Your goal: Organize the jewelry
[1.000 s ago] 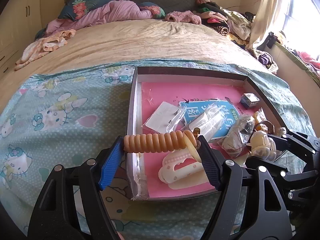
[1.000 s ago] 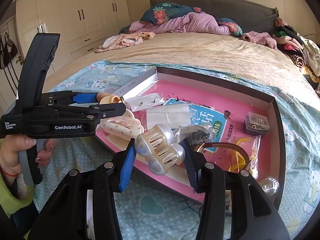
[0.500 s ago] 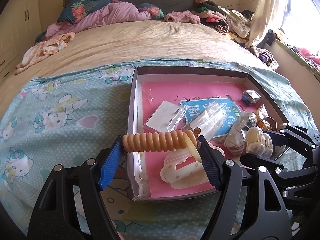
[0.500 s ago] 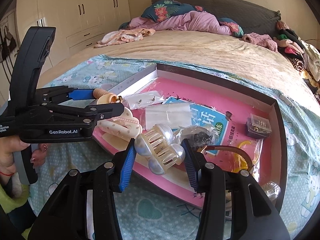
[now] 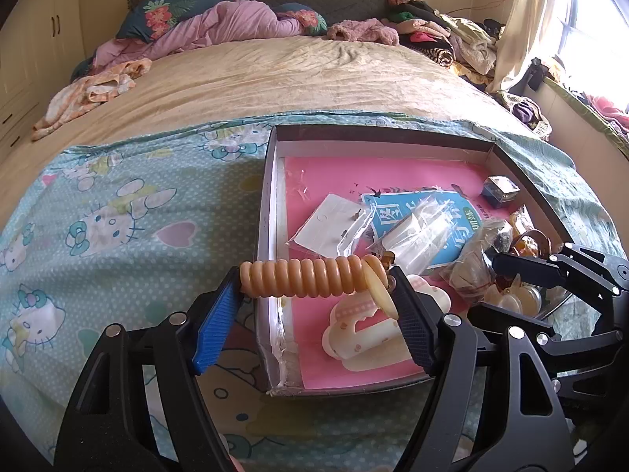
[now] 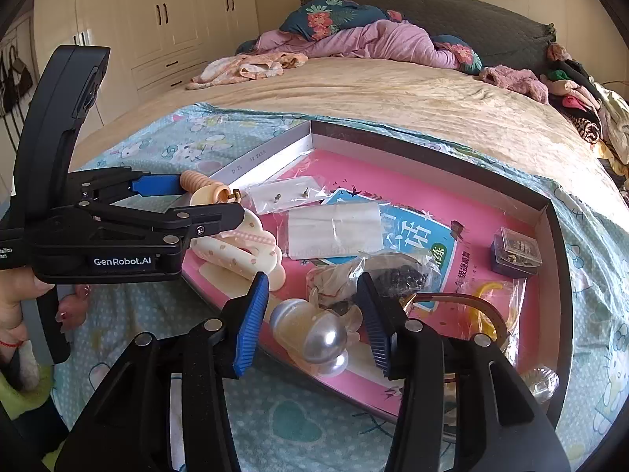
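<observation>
The box (image 5: 271,204) fills the frame's middle, stiff-walled and light. At lower centre the left gripper (image 5: 314,303) clamps the coil tie (image 5: 310,277) end to end; it's springy, likely to buckle. The right gripper (image 6: 314,314) straddles the pearl clip (image 6: 314,332), pads seemingly apart from it: smooth, slippery, best pinched across its body.

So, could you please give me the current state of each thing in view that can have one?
Left hand-held gripper: shut on the orange spiral hair tie.
Orange spiral hair tie: held stretched out level above the box edge.
Right hand-held gripper: around the pearl-studded cream claw clip; contact unclear.
Pearl-studded cream claw clip: between the pads.
Shallow pink-lined cardboard box: open, lidless.
Small clear plastic case: closed.
Cream ribbon-patterned claw clip: lying in the box.
</observation>
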